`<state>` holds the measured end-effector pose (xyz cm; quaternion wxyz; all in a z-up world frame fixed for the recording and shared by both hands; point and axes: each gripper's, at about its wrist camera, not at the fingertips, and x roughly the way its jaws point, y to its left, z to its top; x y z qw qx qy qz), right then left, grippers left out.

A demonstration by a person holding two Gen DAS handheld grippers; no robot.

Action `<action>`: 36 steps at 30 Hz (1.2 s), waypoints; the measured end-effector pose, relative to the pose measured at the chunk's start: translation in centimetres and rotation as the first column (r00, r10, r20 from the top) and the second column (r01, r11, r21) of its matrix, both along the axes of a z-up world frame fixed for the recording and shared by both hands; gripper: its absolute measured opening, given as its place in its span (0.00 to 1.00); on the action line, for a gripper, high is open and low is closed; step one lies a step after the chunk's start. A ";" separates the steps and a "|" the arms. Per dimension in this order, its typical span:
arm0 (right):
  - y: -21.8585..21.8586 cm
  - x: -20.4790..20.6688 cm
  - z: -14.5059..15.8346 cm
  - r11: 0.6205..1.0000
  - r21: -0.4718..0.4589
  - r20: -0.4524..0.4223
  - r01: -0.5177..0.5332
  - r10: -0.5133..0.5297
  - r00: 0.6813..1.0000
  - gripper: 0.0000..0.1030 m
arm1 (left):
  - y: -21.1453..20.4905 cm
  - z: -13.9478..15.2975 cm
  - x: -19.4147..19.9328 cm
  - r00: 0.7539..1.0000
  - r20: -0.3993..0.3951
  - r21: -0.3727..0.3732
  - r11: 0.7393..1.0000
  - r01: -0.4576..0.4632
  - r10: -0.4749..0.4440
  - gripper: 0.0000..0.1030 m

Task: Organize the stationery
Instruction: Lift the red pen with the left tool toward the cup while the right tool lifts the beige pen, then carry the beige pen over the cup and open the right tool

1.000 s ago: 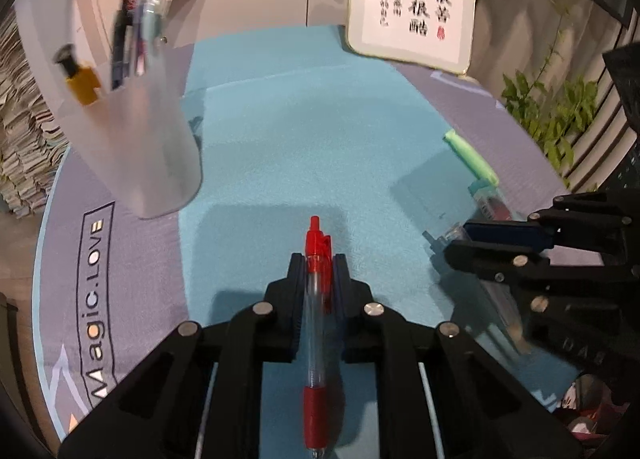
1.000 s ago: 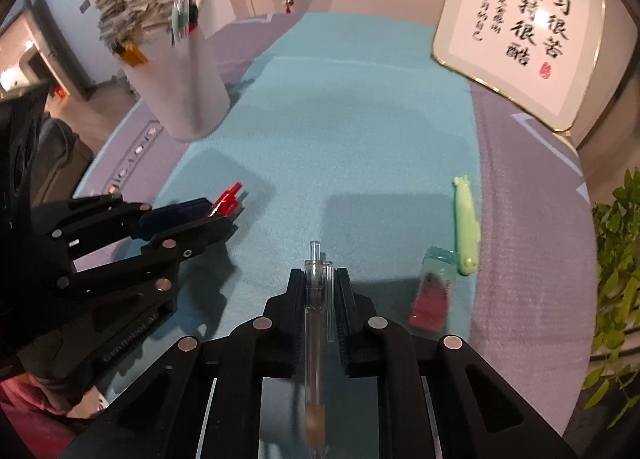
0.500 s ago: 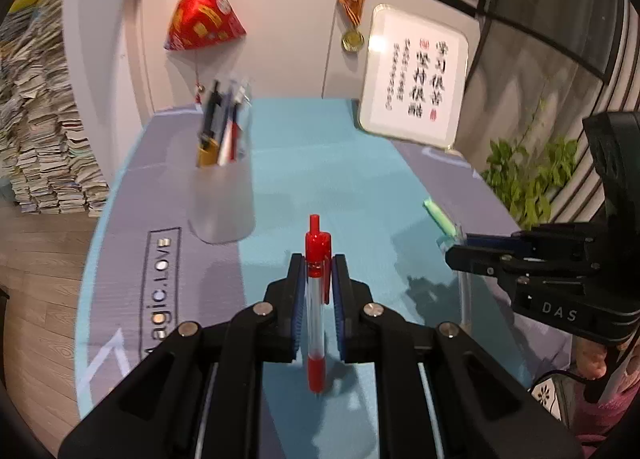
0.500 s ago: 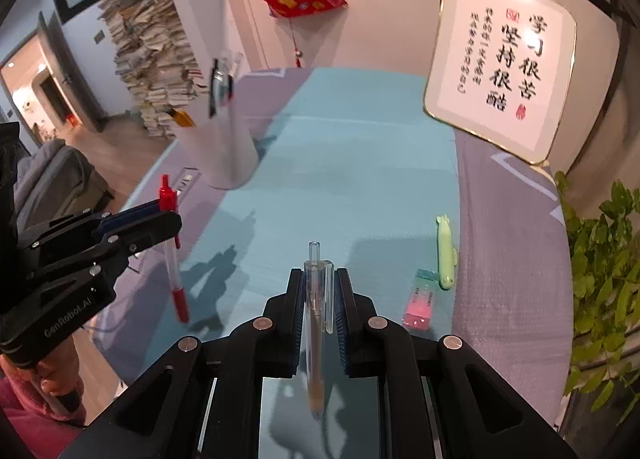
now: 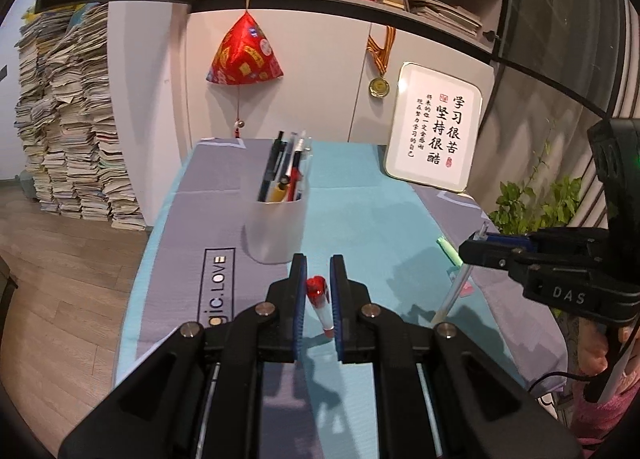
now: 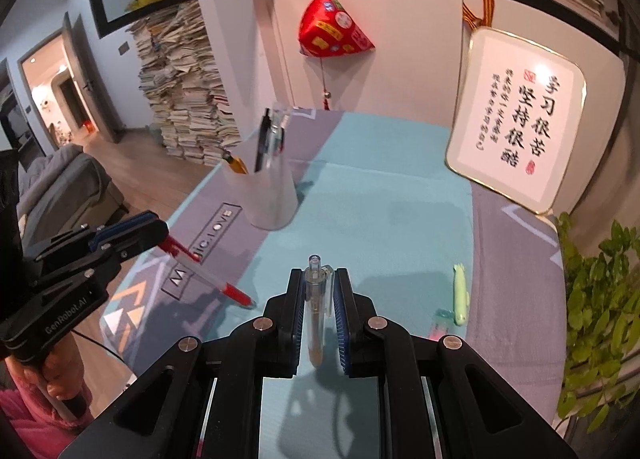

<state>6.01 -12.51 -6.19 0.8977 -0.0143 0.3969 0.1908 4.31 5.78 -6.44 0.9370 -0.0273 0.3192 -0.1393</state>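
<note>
Both claws raised off mat: left claw [image 5: 318,279] clamps red pen [image 5: 319,301], right claw [image 6: 319,291] clear pen [image 6: 314,315]

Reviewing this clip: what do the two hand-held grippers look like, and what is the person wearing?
Both hand-held grippers are black plastic linkages with silver rivets and blue ribbed pads. The left hand-held gripper carries white "GenRobot.AI" lettering, the right hand-held gripper "DAS" and a green light on its body. A thin black cable trails below the right one. The sleeves are pink.

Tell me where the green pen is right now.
The green pen lies on the teal mat at the right of the right wrist view, beside a pink eraser, below the framed calligraphy.
</note>
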 end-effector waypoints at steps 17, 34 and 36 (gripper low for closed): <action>-0.3 -0.1 -0.1 1.000 0.008 -0.016 0.030 -0.030 0.999 0.15 | 0.2 -0.8 0.7 1.000 -0.005 -0.113 0.993 0.026 -0.027 0.02; 1.4 0.2 1.8 1.000 0.009 0.025 -0.008 0.007 1.000 0.15 | 2.2 1.8 -0.4 0.996 0.085 -0.073 0.997 -0.031 0.037 0.02; 1.8 0.5 2.4 1.000 0.010 0.039 -0.011 0.011 0.999 0.15 | 2.4 1.8 -0.3 0.996 0.081 -0.071 0.997 -0.040 0.046 0.02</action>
